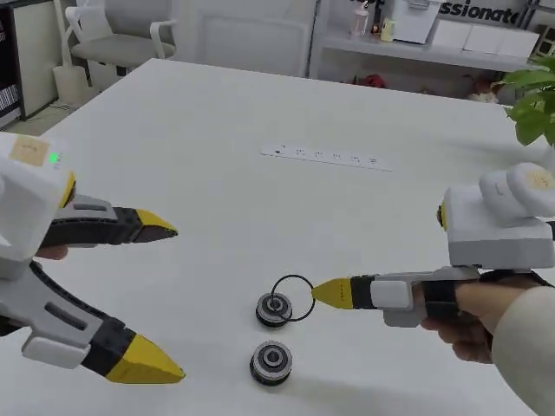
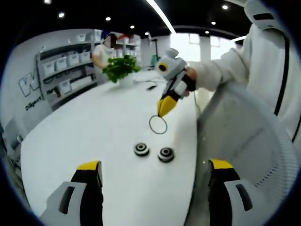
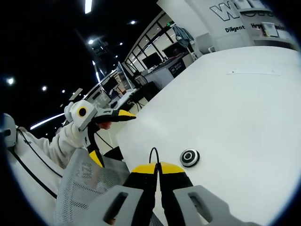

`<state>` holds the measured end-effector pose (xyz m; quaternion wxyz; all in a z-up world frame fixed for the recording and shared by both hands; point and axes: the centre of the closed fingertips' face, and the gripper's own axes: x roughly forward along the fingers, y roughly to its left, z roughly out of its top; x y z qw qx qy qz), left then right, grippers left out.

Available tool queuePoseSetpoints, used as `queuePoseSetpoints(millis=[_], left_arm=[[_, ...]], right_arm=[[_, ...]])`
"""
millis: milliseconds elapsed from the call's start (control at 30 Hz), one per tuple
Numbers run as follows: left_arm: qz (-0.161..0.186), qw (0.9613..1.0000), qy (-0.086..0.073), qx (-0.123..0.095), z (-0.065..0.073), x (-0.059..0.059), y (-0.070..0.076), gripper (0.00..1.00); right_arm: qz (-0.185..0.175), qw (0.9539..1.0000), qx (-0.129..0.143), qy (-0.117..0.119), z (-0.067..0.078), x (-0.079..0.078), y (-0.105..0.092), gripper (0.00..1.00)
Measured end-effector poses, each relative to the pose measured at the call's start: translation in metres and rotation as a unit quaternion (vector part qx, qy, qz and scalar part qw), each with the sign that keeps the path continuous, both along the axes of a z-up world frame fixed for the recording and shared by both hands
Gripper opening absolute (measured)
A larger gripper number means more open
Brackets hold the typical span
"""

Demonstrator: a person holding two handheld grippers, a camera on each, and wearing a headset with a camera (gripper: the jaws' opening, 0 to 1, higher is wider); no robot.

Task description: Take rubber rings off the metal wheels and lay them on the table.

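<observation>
A person is standing at a broad white table (image 1: 217,173), holding a yellow-tipped two-jaw gripper in each hand.

The right gripper (image 1: 316,293) is reaching in from the right side of the head view. Its jaws are pressing tightly together, pinching a thin black rubber ring (image 1: 292,277). The ring is hanging as an open loop from the yellow tips. In the head view it is overlapping the farther of two small round metal wheels with dark rims (image 1: 274,309). In the left gripper view the loop (image 2: 149,125) is showing apart from both wheels, beyond them. Whether it is touching the tabletop cannot be told.

The nearer metal wheel (image 1: 271,361) is lying flat just beside the first, closer to the person.

The left gripper (image 1: 160,295) is hovering at the left, well apart from the wheels. Its jaws are spreading wide and gripping nothing.

In the right gripper view, one wheel (image 3: 189,157) is lying just beside the closed tips.

Farther across the table, a flat white power strip (image 1: 325,156) is lying, and a green leafy plant (image 1: 533,104) is standing at the far right edge.
</observation>
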<state>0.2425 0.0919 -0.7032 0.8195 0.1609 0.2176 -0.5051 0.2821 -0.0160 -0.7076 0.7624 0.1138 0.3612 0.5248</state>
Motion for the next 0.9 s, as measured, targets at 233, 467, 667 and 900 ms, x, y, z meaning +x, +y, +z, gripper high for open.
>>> queuePoseSetpoints(millis=[233,467,667,900], left_arm=[[0.038,0.9991,0.006,-0.017,-0.003,-0.008,0.017,1.0],[0.073,0.997,0.014,-0.022,-0.012,-0.013,0.037,1.0],[0.092,0.9952,0.02,-0.027,-0.017,-0.019,0.046,1.0],[0.107,0.9935,0.026,-0.028,-0.022,-0.022,0.055,1.0]], right_arm=[[0.017,0.9998,0.01,-0.008,0.013,-0.006,0.015,0.0],[0.046,0.9988,0.017,-0.009,0.02,-0.013,0.038,0.0],[0.066,0.9977,0.01,-0.01,0.016,-0.017,0.054,0.0],[0.09,0.996,-0.003,-0.004,0.006,-0.024,0.068,0.0]])
